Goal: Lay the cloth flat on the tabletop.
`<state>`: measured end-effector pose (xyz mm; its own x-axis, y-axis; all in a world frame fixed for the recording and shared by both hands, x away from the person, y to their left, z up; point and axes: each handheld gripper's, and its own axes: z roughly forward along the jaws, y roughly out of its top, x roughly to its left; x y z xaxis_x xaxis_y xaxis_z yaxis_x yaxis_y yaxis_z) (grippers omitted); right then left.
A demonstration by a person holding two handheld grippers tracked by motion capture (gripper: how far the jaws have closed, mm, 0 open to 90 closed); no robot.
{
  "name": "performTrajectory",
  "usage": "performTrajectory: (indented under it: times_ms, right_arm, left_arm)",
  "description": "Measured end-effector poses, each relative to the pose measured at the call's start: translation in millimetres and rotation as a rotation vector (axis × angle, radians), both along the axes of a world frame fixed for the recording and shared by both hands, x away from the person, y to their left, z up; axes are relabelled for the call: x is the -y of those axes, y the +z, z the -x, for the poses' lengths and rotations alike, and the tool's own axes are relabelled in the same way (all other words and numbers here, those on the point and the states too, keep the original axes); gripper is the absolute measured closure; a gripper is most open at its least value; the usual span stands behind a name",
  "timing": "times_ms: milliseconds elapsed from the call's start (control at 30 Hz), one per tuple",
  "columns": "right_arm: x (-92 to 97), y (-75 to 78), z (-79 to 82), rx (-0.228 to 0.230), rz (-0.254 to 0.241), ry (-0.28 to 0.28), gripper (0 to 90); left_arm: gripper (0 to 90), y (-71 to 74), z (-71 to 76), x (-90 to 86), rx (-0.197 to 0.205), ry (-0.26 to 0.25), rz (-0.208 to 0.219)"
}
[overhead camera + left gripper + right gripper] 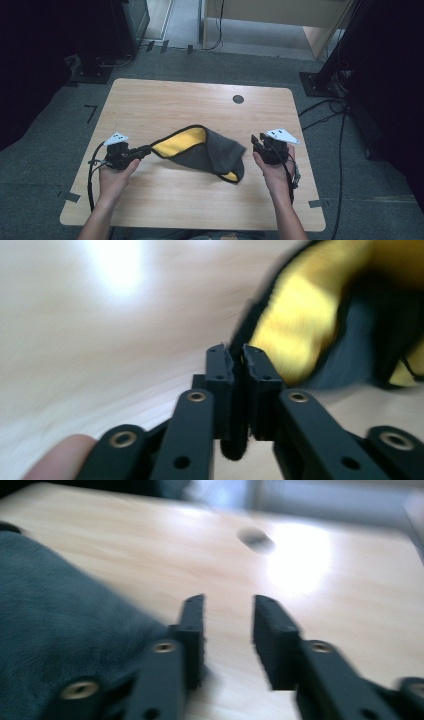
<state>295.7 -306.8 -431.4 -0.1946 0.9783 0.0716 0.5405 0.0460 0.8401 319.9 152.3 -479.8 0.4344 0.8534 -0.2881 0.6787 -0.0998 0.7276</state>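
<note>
A dark grey cloth point(212, 147) with a yellow inner side lies crumpled in the middle of the wooden table point(165, 97). Its left corner is pulled out toward my left gripper point(146, 150). In the left gripper view the jaws point(236, 352) stand nearly together with the cloth's black edge pinched between them, and the yellow side point(300, 325) sits just beyond. My right gripper point(256, 141) is beside the cloth's right end with its jaws apart. In the right gripper view nothing lies between its fingertips point(227, 605), and the grey cloth point(60, 630) is at the left.
A round dark grommet point(238, 99) sits in the far part of the tabletop, also ahead of the right gripper as a grommet point(256, 537). Cables point(325, 112) run over the floor at the right. Dark stands flank the table's far corners.
</note>
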Motion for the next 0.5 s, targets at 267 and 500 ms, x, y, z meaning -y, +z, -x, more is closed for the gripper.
performTrajectory:
  times_ms: [267, 500]
  right_arm:
    - [-1.6, -10.4, -1.1, 0.018, -0.139, 0.122, 55.6]
    - [-48.5, -27.3, 1.3, -0.035, -0.109, 0.366, 50.0]
  left_arm:
    - [66.3, 3.0, 2.1, -3.3, 0.05, 0.008, 0.028]
    - [62.2, -10.0, 1.2, 13.4, 0.007, -0.062, -0.051]
